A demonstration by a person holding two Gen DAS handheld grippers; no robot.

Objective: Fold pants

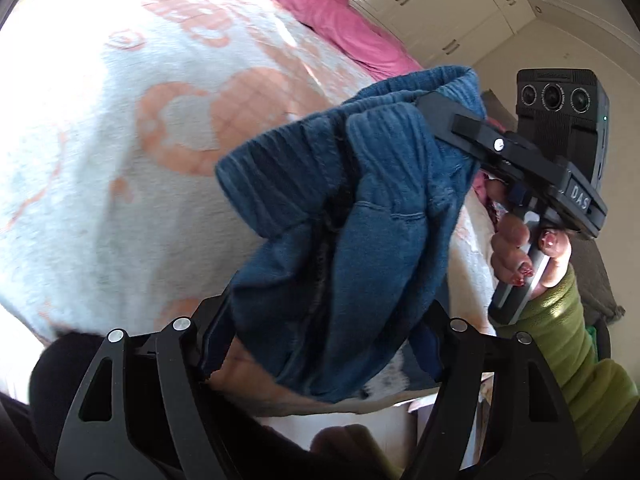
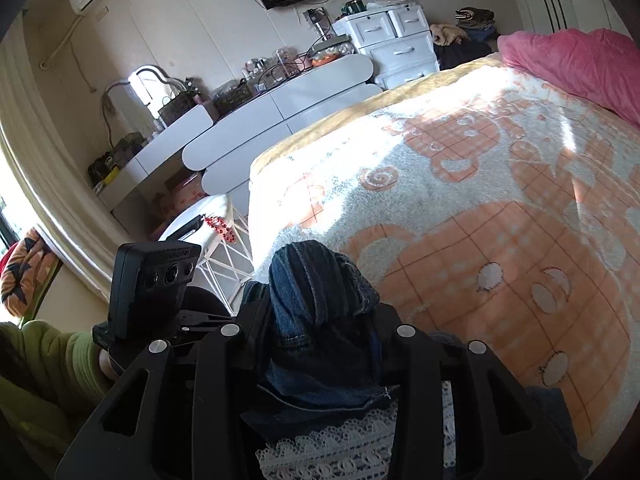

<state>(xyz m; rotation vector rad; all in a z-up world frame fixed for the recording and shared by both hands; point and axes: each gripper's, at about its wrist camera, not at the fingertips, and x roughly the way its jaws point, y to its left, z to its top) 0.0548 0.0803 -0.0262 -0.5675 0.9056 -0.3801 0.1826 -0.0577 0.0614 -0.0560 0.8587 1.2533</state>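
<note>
Since the blue pants (image 1: 340,208) are soft ribbed cloth that sags in a limp bunch at the frame's middle, I'd judge them light, floppy and best taken at the thicker waistband or hems. Both the left hand-held gripper (image 1: 320,344) and the right hand-held gripper (image 2: 320,344) are closed on the pants, holding them up off the bed (image 2: 500,200).

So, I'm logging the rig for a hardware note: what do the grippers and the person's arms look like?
Both grippers are matte black, with slotted linkage arms and silver pivot pins. The right gripper carries a black camera block with three lenses, a white "DAS" label and a grey handle. The right hand has red nail polish and a ribbed green sleeve. No cables show.
</note>
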